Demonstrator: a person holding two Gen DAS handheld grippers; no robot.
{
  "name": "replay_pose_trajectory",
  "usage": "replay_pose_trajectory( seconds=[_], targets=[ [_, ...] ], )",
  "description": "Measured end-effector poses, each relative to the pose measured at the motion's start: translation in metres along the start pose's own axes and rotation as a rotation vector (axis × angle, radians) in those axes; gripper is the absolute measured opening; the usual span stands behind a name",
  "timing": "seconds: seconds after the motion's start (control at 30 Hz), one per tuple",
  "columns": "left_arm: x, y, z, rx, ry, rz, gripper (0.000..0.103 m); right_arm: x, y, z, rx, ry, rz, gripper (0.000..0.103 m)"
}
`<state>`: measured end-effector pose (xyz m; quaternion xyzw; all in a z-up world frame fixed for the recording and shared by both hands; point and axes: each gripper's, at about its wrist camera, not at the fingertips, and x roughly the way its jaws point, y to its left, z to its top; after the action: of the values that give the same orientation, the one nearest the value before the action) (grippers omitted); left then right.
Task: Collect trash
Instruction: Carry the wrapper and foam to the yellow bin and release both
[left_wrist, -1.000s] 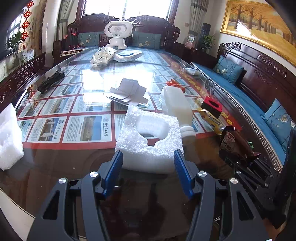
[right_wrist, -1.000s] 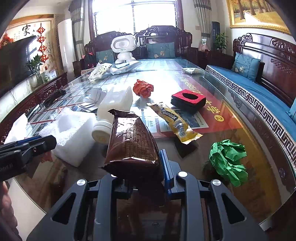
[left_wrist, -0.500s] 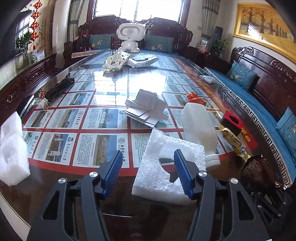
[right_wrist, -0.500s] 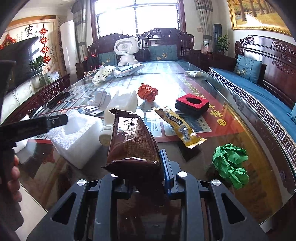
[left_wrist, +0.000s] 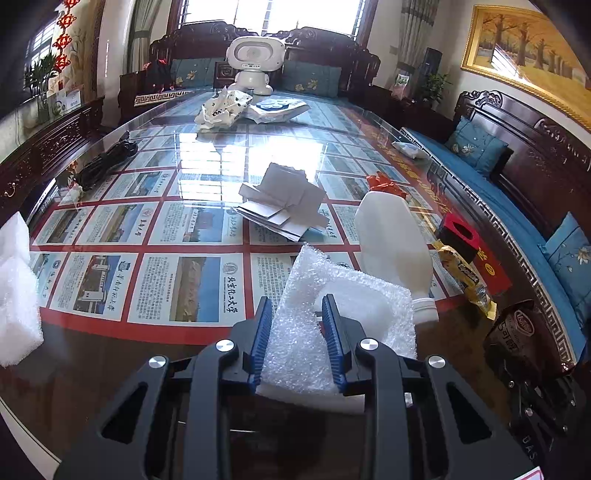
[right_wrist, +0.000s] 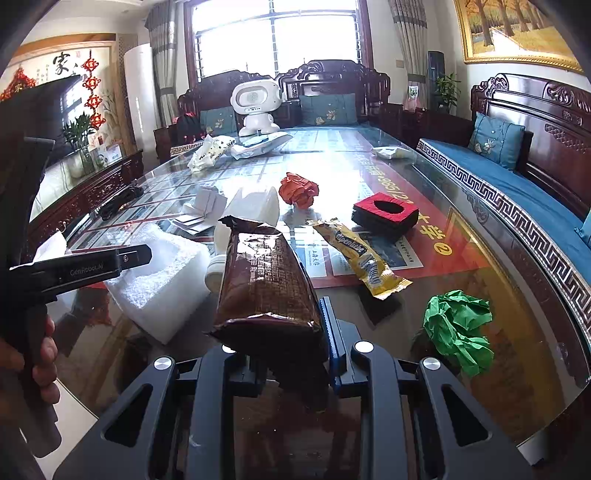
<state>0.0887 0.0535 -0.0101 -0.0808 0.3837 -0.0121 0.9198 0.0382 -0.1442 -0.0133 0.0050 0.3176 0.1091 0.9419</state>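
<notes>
Foam (left_wrist: 314, 332) sits between the closing left gripper (left_wrist: 297, 332) jaws, pads meeting its sides for lifting; right gripper (right_wrist: 295, 343) pinches a wrapper (right_wrist: 264, 284), kept clear.

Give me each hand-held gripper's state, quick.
Left hand-held gripper: jaws closing on the foam, pads pressing its edge.
Right hand-held gripper: shut on the brown wrapper.

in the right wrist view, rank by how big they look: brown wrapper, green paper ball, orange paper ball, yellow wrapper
1. brown wrapper, nearest the camera, so inflated
2. green paper ball and yellow wrapper, too alike to rank
3. orange paper ball, farthest
</notes>
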Motion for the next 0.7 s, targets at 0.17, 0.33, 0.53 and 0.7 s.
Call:
replay_pose_trajectory(
  seconds=[0.17, 0.33, 0.53, 0.7],
  targets=[
    [-0.013, -0.005, -0.007, 0.006, -0.013, 0.001, 0.029, -0.011, 0.002, -0.001, -0.005, -0.012, 0.005, 0.024],
    [-0.033, -0.009, -0.019, 0.014, -0.030, -0.006, 0.029, -0.029, 0.004, -0.002, -0.009, -0.037, 0.005, 0.024],
    [-0.056, -0.012, -0.035, 0.015, -0.038, -0.013, 0.028, -0.054, 0.005, -0.009, -0.003, -0.054, 0.019, 0.024],
    [-0.092, -0.031, -0.057, 0.066, -0.058, -0.079, 0.028, -0.086, 0.005, -0.024, -0.001, -0.063, 0.042, 0.024]
  ],
)
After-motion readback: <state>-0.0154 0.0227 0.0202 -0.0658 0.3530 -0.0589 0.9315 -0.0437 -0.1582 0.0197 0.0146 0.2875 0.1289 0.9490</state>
